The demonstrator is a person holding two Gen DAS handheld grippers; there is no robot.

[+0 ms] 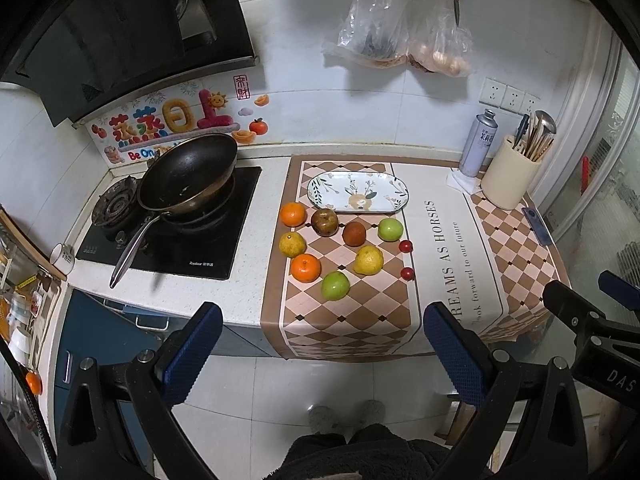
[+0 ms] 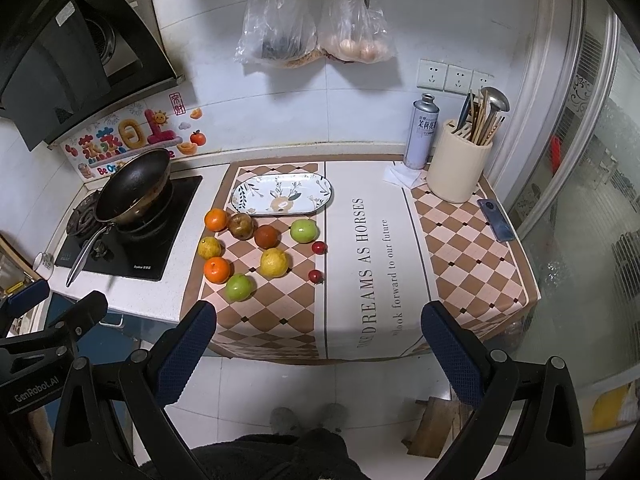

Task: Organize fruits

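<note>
Several fruits lie loose on a checkered mat [image 1: 360,300] on the counter: two oranges [image 1: 293,214] [image 1: 305,268], two green apples [image 1: 335,285] [image 1: 390,229], a yellow citrus [image 1: 368,260], a brown pear [image 1: 324,222], a dark red-brown fruit [image 1: 354,233], a yellow-green citrus [image 1: 292,244] and two cherry tomatoes [image 1: 406,246] [image 1: 407,273]. Behind them sits an empty oval floral plate [image 1: 326,194] [image 2: 250,194]. My left gripper [image 1: 322,350] and right gripper [image 2: 318,352] hang open, empty, in front of the counter, well short of the fruit [image 2: 240,287].
A black wok [image 1: 188,176] rests on the gas hob at the left. At the back right stand a spray can [image 1: 478,144], a cream utensil holder [image 1: 510,178] and a phone [image 2: 496,220]. Bags and scissors hang on the wall. The person's slippered feet [image 1: 346,416] stand on the floor tiles below.
</note>
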